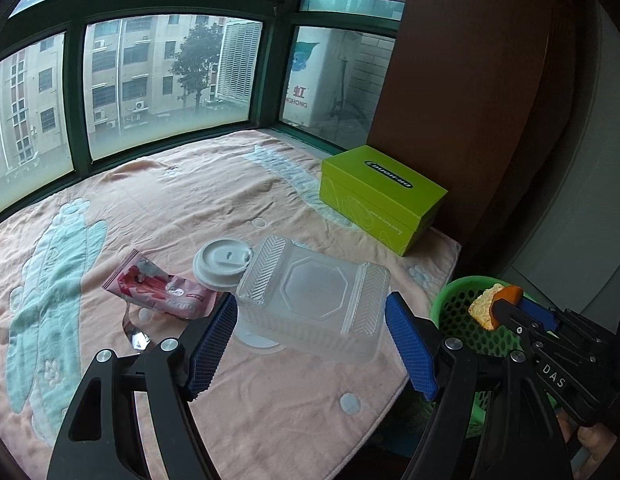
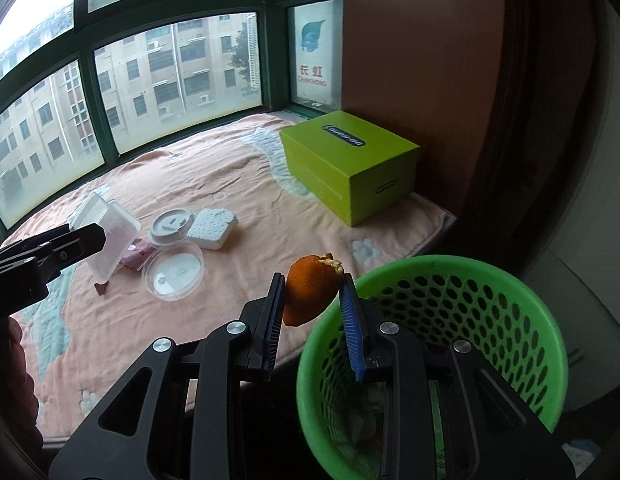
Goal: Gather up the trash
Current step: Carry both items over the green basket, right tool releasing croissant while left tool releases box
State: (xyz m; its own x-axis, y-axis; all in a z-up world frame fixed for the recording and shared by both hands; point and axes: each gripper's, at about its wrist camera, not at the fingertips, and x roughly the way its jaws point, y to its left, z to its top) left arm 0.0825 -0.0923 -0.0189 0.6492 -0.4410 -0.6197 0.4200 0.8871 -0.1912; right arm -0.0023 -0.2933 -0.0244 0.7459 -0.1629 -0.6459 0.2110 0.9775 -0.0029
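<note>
Orange peel scrap [image 2: 308, 294] being pinched by right gripper [image 2: 310, 312] jaws beside green perforated plastic basket [image 2: 510, 308] | left gripper [image 1: 310, 320] jaws clamping clear plastic clamshell box [image 1: 314, 296] | risk: releasing short of basket rim, peel dropping outside

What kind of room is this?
Probably a bedroom or bay-window nook in an upstairs flat: a soft pink blanket covers the ledge, big green-framed windows look onto apartment blocks, and a green wastebasket stands beside it.

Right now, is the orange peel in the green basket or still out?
Out. The right gripper holds the orange peel just outside the green basket rim.
</note>
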